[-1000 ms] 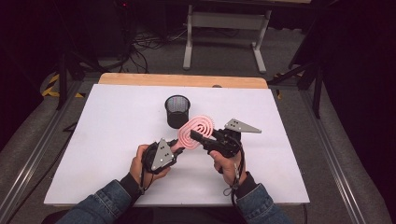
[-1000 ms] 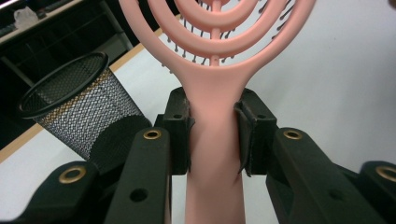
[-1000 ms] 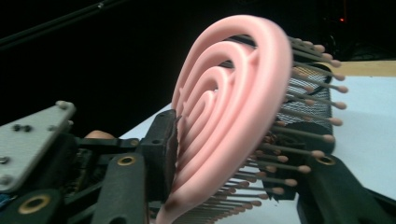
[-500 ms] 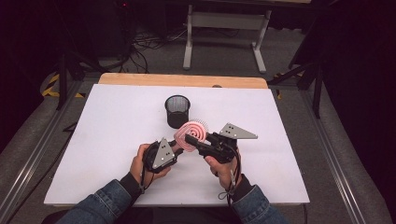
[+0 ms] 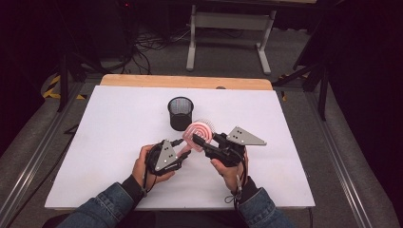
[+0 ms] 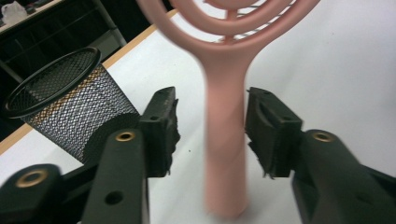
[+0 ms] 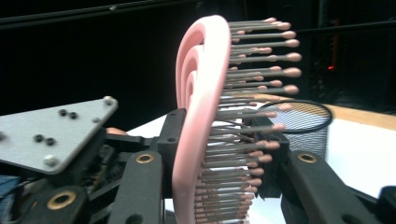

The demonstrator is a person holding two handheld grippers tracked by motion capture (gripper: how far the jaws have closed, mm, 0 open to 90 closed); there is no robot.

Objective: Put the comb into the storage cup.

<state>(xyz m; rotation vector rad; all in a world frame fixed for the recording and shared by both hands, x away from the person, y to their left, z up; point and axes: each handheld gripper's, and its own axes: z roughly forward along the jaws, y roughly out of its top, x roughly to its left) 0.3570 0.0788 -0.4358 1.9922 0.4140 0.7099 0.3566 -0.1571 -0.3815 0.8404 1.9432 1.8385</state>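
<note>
A pink hairbrush [image 5: 200, 131] with a ringed head is held up over the middle of the white table [image 5: 95, 142]. My right gripper [image 5: 202, 141] is shut on the head [image 7: 194, 116], whose bristles stick out to the right in the right gripper view. Its handle [image 6: 226, 140] runs down between the jaws of my left gripper [image 6: 210, 133]. Those jaws stand open, with a gap on each side of the handle. In the high view my left gripper [image 5: 183, 154] sits just left of the right one.
A black mesh cup [image 5: 181, 113] stands upright just behind the brush, also seen as the mesh cup [image 6: 60, 107] and mesh cup [image 7: 299, 121]. The left gripper's grey plate [image 7: 51, 128] is close to the brush head. The table's wooden far edge [image 5: 185, 81] lies beyond.
My right gripper has moved left toward the left one and tipped the brush head up on edge. The left hand has stayed about where it was.
</note>
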